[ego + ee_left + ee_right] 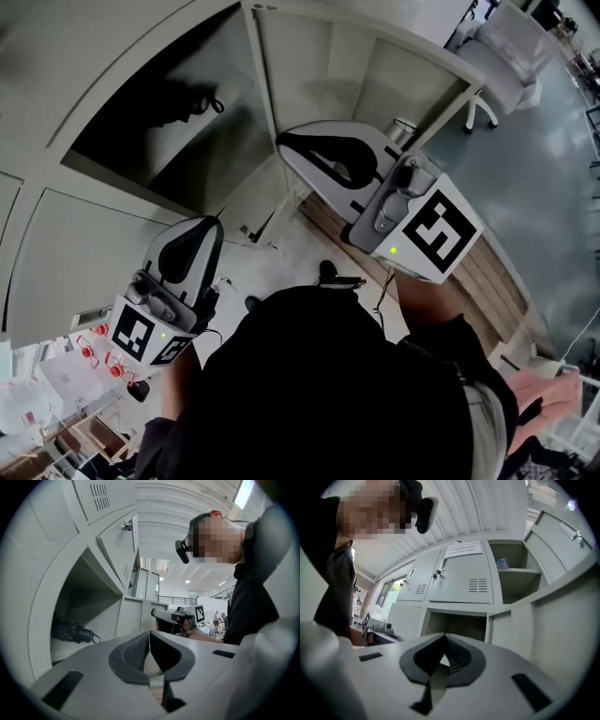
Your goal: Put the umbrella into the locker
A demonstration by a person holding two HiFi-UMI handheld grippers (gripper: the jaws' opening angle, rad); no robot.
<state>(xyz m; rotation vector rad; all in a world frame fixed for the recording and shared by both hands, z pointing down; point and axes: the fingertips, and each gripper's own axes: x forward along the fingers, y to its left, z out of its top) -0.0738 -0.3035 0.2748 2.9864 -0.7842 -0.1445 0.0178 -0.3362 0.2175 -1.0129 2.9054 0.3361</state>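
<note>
While the umbrella [180, 107] lies crosswise in the locker [217, 56], the left hand-held gripper [202, 234], closed and empty like the right hand-held gripper [291, 145], hangs nearer.

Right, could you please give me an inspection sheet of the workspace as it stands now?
Surface: locker compartment open, facing the person.
Job's things: umbrella folded, lying inside that open compartment, held by neither gripper.
Clutter: small item on a shelf in another open locker, too small to name.
Grippers: left gripper shut, empty; right gripper shut, empty; both outside the locker.
Cables: thin dark cable low down near the floor, below the right gripper.
Surroundings: office chair beside the lockers; paper notice on a closed locker door.
</note>
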